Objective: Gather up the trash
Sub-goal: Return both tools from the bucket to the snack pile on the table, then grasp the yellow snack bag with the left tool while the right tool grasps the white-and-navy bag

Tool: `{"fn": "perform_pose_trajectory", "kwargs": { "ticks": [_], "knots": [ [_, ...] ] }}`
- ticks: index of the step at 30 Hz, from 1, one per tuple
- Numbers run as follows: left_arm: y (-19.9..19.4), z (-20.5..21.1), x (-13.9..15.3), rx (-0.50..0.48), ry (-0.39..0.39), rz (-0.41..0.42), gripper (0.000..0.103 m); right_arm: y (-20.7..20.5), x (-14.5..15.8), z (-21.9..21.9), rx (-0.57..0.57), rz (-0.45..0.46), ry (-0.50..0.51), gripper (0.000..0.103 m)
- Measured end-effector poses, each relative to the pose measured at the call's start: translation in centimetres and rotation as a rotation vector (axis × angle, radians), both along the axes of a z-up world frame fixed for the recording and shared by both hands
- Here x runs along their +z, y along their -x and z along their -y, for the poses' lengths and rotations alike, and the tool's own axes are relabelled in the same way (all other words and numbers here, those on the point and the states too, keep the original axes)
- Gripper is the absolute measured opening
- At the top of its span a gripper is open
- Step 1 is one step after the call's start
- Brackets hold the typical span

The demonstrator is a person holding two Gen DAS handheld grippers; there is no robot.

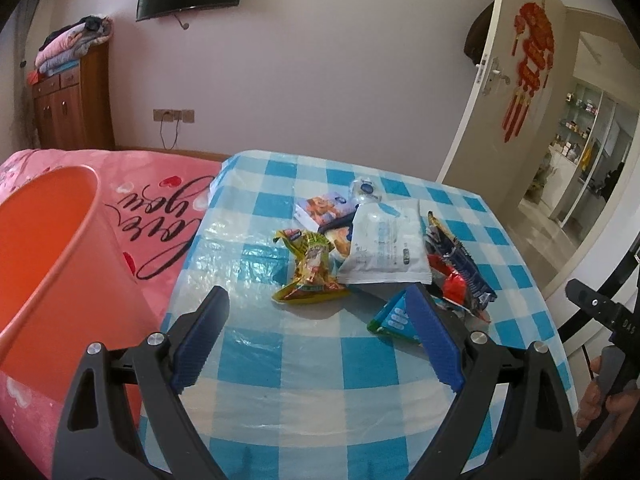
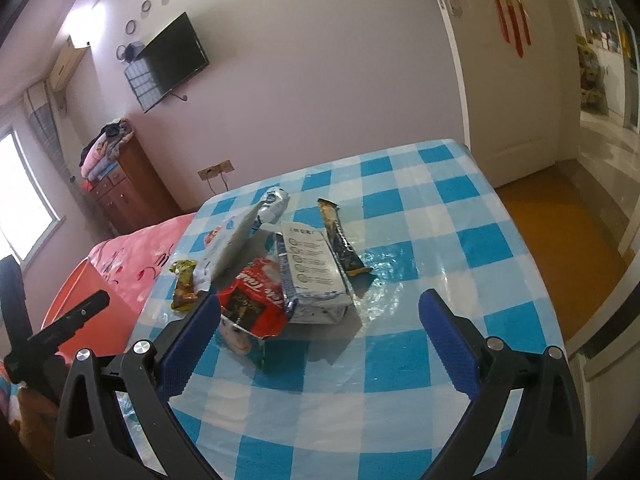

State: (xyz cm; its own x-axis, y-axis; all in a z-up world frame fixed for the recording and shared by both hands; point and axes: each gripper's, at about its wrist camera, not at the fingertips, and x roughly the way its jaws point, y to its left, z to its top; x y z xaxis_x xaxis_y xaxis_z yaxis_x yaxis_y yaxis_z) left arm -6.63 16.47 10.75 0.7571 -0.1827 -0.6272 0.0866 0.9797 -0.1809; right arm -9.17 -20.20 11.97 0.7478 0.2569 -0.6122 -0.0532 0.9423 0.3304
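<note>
A big table (image 1: 320,400) with a blue and white checked cloth fills the middle of both views. At the left edge of the left view stands an orange bin (image 1: 48,248), next to a pink blanket (image 1: 160,208).

The trash sits in a pile near the middle of the table. There is a white pouch (image 1: 384,248), a yellow wrapper (image 1: 314,272), a red wrapper (image 2: 256,300) and a long dark bar wrapper (image 2: 344,240).

The left gripper (image 1: 316,320) is at the bottom of its view, spread wide with nothing in it. The right gripper (image 2: 320,316) is spread wide too, and the red wrapper lies just by its left finger.
</note>
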Motion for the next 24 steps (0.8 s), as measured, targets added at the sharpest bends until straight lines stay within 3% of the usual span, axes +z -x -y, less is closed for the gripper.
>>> {"fn": "perform_pose_trajectory", "kwargs": {
  "ticks": [6, 18, 24],
  "knots": [
    [-1.5, -0.1, -1.5, 0.011, 0.008, -0.038, 0.090, -1.4, -1.0, 1.3, 0.008, -0.073, -0.058, 0.098],
    [-5.6, 0.4, -3.9, 0.020, 0.019, -0.069, 0.088, -4.8, -2.9, 1.4, 0.063, -0.138, -0.164, 0.098],
    [-7.8, 0.7, -4.9, 0.015, 0.005, -0.088, 0.079, -6.8, -3.5, 0.6, 0.123, -0.147, -0.238, 0.097]
  ]
}}
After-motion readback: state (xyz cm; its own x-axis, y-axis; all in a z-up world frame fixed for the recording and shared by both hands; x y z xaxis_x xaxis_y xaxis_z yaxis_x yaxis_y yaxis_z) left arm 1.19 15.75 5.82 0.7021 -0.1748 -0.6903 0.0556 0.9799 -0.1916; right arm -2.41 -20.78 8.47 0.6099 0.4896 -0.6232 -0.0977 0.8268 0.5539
